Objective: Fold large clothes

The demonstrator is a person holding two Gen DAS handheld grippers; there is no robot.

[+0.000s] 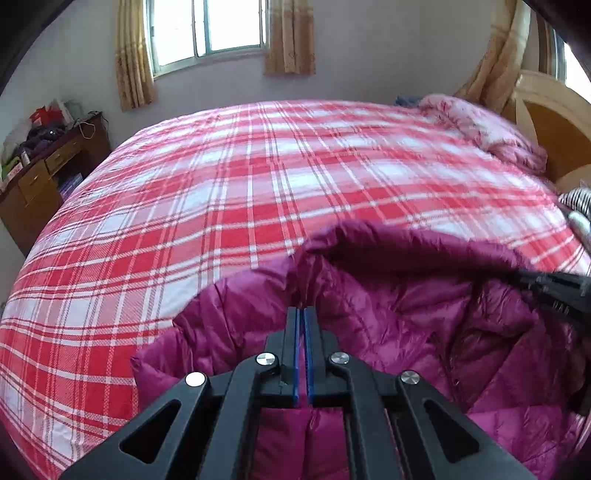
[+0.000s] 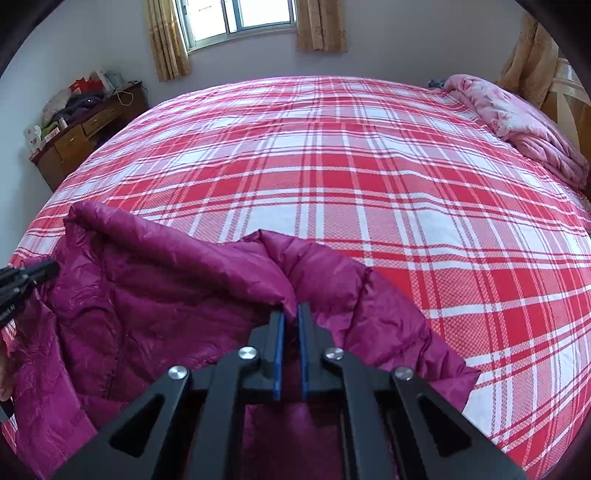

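A magenta quilted down jacket (image 1: 388, 310) lies bunched at the near edge of a bed with a red and white plaid cover (image 1: 229, 192). My left gripper (image 1: 303, 310) is shut on a fold of the jacket's edge. In the right wrist view my right gripper (image 2: 289, 308) is shut on another fold of the same jacket (image 2: 155, 295). The jacket hangs between the two grippers, lifted a little off the cover (image 2: 388, 177). The right gripper shows at the right edge of the left view (image 1: 554, 291); the left one shows at the left edge of the right view (image 2: 26, 277).
A folded pink quilt (image 2: 517, 125) lies at the far right of the bed by the wooden headboard (image 1: 546, 125). A cluttered wooden desk (image 2: 85, 133) stands at the far left. A curtained window (image 1: 207, 29) is behind the bed.
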